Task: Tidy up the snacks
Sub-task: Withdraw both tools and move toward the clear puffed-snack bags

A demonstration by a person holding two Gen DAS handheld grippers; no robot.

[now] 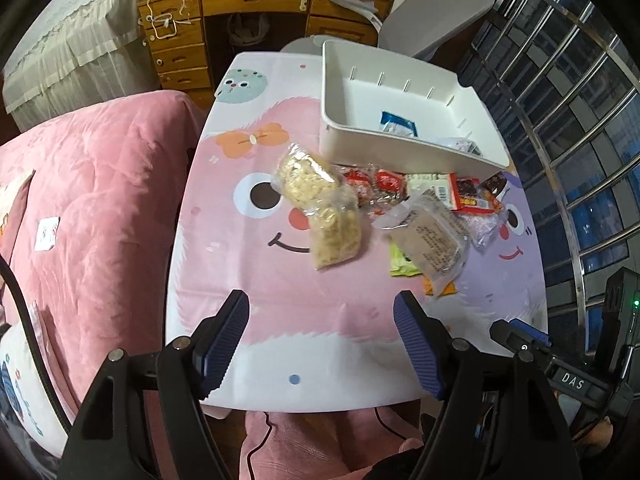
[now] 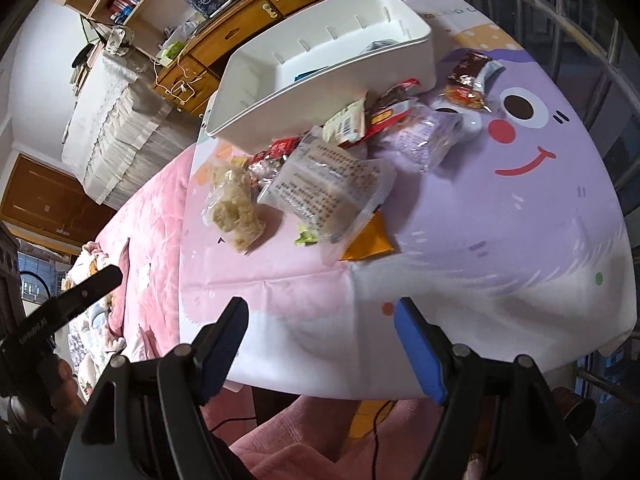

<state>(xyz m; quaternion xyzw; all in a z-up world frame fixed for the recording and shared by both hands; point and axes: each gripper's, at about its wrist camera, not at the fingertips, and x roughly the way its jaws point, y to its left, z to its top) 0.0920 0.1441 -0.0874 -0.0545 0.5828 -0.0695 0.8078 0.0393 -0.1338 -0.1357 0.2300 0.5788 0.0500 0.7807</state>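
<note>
2 empty grippers hover near a heap of snacks [image 1: 384, 208] on a table.
Left gripper [image 1: 322, 340] and right gripper [image 2: 320, 340] gape apart; slippery overlapping packets beside the white bin [image 1: 404, 120] could slide or snag.

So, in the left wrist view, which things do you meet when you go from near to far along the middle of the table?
Left gripper, open and empty → beige snack bag → second beige snack bag → white bin → wooden desk.
</note>
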